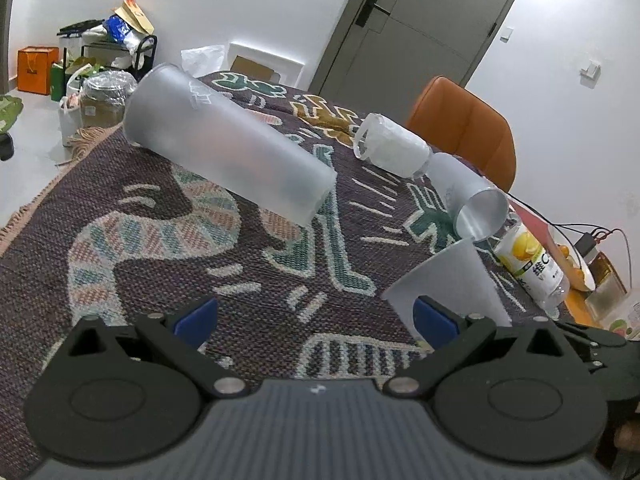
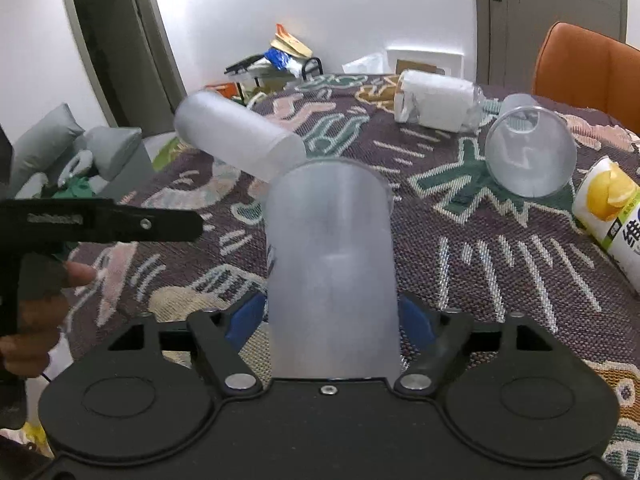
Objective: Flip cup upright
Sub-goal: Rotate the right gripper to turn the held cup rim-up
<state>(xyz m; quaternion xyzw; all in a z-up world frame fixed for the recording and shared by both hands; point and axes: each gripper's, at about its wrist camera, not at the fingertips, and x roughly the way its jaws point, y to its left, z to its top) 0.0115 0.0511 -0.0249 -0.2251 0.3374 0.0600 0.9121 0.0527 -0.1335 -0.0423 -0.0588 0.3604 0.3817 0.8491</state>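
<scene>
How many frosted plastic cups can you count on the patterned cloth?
3: a tall frosted plastic cup lying at the far left, a frosted cup on its side at the right, and one gripped in the right hand-held gripper. Others may be hidden.

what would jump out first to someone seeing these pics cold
Probably the frosted cup clamped between the right gripper and filling the middle of its view. Next, the long frosted tumbler lying on its side on the patterned rug at the far left, with a clear cup and a jar also tipped over on the right. The left gripper is open and holds nothing.
</scene>
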